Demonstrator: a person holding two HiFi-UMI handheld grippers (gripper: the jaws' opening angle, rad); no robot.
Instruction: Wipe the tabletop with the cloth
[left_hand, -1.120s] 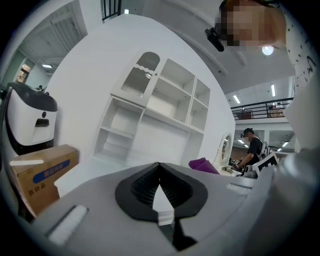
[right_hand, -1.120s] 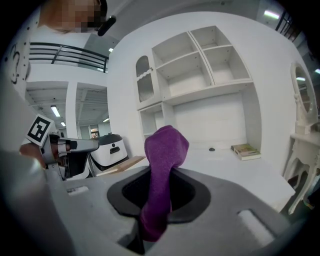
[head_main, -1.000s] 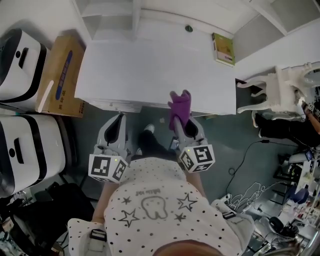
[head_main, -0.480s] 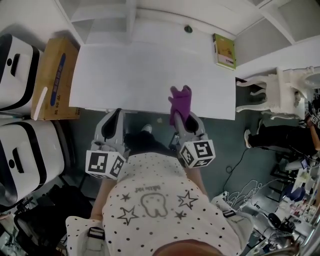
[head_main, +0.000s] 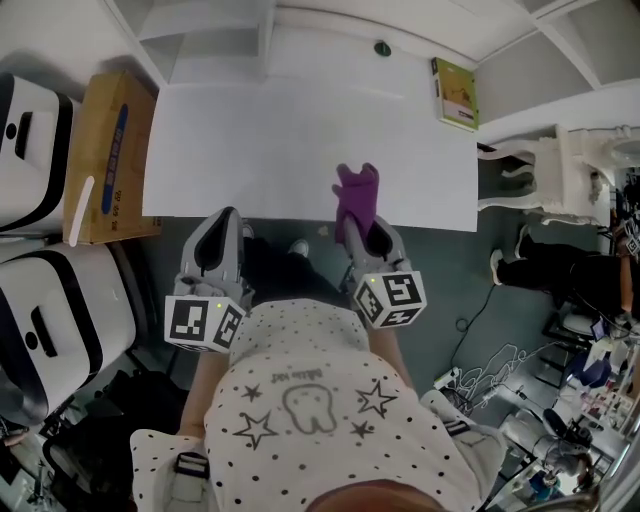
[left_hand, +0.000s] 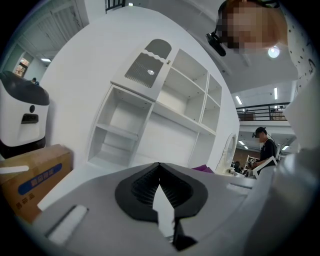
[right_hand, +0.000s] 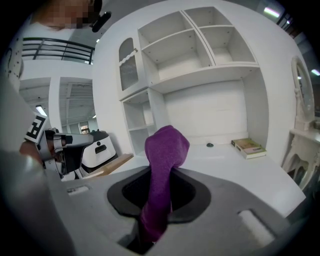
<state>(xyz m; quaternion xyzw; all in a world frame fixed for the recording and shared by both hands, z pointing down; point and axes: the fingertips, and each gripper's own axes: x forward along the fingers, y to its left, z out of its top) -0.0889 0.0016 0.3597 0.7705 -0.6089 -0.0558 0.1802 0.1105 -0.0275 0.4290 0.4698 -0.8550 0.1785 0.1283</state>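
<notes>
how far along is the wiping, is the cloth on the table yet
Done: the purple cloth is clamped in the right gripper. In hand: it stands up from the jaws at the near edge of the white tabletop, not spread on it. Left: the wiping itself; nothing on the surface shows a pass. The left gripper is shut and empty, short of the table.

A cardboard box (head_main: 105, 150) with a blue stripe sits at the left, beside a white-and-black machine (head_main: 25, 150). A green book (head_main: 456, 92) lies far right, near ornate white furniture (head_main: 575, 175).
</notes>
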